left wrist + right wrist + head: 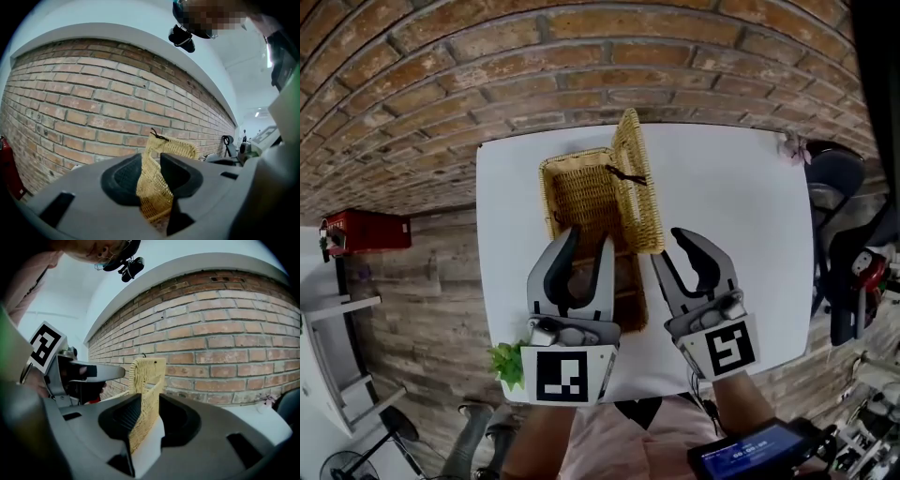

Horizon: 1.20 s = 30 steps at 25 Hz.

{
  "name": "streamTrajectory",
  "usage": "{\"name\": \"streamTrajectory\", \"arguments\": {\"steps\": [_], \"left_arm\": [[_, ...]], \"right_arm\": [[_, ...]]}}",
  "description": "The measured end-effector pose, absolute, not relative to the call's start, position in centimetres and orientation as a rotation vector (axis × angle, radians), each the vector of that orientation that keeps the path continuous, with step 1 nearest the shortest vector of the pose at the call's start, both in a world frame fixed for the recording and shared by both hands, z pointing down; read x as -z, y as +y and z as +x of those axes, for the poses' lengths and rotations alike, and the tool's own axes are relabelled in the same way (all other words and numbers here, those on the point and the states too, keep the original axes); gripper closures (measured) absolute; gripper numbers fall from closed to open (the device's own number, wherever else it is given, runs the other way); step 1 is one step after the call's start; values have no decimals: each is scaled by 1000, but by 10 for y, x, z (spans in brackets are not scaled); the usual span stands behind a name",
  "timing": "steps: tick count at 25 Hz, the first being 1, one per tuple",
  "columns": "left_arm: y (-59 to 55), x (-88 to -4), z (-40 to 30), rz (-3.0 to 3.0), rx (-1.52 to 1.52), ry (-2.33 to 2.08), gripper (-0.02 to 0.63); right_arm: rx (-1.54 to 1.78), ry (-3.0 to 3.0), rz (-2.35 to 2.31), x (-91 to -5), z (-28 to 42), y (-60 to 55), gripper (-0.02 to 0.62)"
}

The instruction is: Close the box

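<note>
Wicker box [581,202] sits on the white table [731,206], left of centre in the head view and toward the table's far edge by the brick wall [581,56]. Box is open. Its lid [639,183] stands upright along the box's right side, a small black loop [625,174] on its inner face.

Left tongs [586,248] hang over the near half of the open box, jaws apart, nothing clamped. In the left gripper view wicker fills the gap between the pads, with the lid and its loop rising beyond the tips.

Right tongs [680,253] sit just right of the box, at the lid's near end. The right gripper view shows the lid's edge running between the pads and spanning the gap at the tips: clenched on the lid. White table shows below it on the right.

A green plant [508,361] is at the table's near left corner, lower left of the head view.
</note>
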<state>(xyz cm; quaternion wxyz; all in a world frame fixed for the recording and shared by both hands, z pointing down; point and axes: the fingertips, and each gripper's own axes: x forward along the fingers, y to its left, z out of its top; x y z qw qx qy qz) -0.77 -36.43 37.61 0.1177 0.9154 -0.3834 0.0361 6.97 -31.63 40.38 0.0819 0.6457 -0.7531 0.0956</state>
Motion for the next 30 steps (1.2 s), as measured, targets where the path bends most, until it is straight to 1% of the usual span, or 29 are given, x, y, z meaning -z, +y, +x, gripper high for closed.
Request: {"name": "streamTrajectory", "arguments": {"steps": [6,7,30], "left_arm": [[-369,-383,-15,2645,-118,-1142,475],[-370,-383,-18,2641,-119,-1153,483],[-390,-392,-88,2562,-121,-1399,488]], "right_arm": [[-311,-2331,1818,-403,40,-326,471],[-314,-2334,1811,-403,37,-328,475],[-305,-2328,1692,-418,11,-348,474]]}}
